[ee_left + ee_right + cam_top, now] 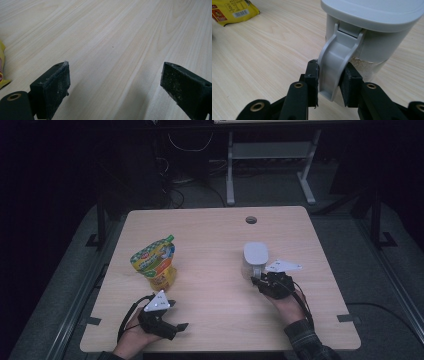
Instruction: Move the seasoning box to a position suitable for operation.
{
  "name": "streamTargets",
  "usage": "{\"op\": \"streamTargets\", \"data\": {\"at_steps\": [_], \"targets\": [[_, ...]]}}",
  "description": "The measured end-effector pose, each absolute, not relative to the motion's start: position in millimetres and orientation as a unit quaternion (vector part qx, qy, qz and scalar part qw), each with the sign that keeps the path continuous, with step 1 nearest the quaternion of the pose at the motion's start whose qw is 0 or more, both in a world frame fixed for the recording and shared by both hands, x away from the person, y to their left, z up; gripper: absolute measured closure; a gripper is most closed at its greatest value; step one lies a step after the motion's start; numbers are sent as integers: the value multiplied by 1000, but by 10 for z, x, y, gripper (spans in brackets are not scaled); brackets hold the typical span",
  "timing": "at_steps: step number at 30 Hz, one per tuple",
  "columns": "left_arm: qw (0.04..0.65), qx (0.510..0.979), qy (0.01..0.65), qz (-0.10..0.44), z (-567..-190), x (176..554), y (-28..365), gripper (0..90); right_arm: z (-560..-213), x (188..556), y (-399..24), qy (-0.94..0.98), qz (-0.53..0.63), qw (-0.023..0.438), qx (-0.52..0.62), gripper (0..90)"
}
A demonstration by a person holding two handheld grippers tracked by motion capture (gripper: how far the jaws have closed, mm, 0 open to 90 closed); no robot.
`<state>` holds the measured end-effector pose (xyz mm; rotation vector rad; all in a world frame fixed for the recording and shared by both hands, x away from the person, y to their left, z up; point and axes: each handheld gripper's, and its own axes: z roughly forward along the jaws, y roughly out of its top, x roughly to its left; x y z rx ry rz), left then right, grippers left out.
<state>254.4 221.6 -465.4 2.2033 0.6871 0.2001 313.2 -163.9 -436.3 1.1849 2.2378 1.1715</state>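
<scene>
Grip matters most now: the right gripper [329,83] should squeeze the grey latch [337,62] of the plastic container [255,257] firmly and lift it slowly. Its jaws are clamped on that latch, on the table's [210,320] right side. The left gripper [115,85] rests near the snack pouch [156,262], jaws wide apart, holding nothing.

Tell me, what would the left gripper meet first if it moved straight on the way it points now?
Probably nothing soon. The left gripper stands open over bare table, and its line looks free. The yellow pouch lies off to one side, likely out of its path.
</scene>
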Motion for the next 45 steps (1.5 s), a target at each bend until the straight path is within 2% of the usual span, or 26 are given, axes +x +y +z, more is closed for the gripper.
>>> {"op": "streamTargets", "data": {"at_steps": [20,25,30,35,45], "targets": [[398,873,271,80,-4658,2544,2221,85,-4355,2963,-1932,791,405,190,417,675],[400,872,272,79,-4660,2546,2222,85,-4342,2993,-1930,792,416,183,406,597],[399,872,272,80,-4660,2547,2218,85,-4317,3047,-1883,790,417,188,409,608],[398,872,272,80,-4663,2551,2218,85,-4299,3070,-1879,790,416,193,407,682],[400,871,275,81,-4665,2553,2223,85,-4298,3002,-1939,807,428,169,369,688]]}}
